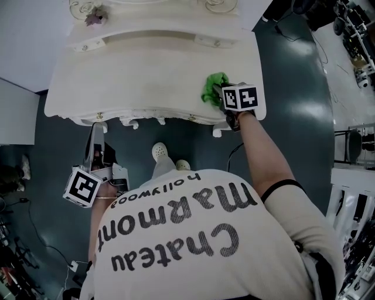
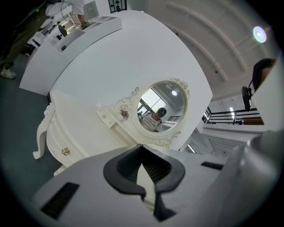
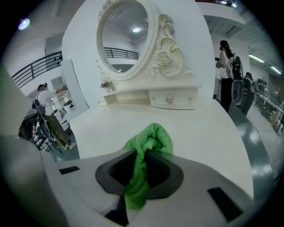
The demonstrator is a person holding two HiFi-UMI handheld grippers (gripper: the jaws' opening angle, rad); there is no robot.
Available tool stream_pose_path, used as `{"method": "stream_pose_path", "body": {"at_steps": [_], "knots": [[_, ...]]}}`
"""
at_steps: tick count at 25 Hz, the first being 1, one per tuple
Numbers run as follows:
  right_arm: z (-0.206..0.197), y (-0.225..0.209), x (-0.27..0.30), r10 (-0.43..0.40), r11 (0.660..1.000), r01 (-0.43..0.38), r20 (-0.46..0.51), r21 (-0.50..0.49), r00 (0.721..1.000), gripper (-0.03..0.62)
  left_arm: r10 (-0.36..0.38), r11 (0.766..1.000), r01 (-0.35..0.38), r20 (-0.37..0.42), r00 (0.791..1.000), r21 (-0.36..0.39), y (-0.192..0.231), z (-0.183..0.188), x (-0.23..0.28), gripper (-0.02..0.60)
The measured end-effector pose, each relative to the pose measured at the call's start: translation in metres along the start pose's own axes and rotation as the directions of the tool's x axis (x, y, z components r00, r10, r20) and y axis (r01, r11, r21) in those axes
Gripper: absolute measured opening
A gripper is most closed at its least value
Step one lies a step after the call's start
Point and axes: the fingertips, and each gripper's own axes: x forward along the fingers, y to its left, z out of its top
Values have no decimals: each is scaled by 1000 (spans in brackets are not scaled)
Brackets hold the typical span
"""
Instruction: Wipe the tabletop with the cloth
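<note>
A crumpled green cloth lies on the white tabletop near its front right corner. My right gripper is shut on it. In the right gripper view the cloth bulges out past the right gripper and rests on the tabletop. My left gripper hangs below the table's front left edge, off the top. In the left gripper view the left gripper is shut with nothing held, pointing at the dressing table from its side.
An oval mirror on a base with small drawers stands along the back of the table. Glassware and a dried flower sit at the back left. Dark floor surrounds the table; a person stands far right.
</note>
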Motion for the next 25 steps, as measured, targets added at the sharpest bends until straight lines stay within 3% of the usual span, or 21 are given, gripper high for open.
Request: {"method": "stream_pose_path", "body": {"at_steps": [11,20,25], "knots": [[3,0,-2,-52,998,53,43,-37,998,69,64,998,-63,-81,995,17,18,-13,-18,9],[2,2,5,-122,990,113,-97,-89,988,70,-24,1000,25,-139,990,5,27,9,10,9],[29,44,5,-59,998,59,-11,13,998,71,-58,998,60,-156,986,7,44,36,23,9]]}}
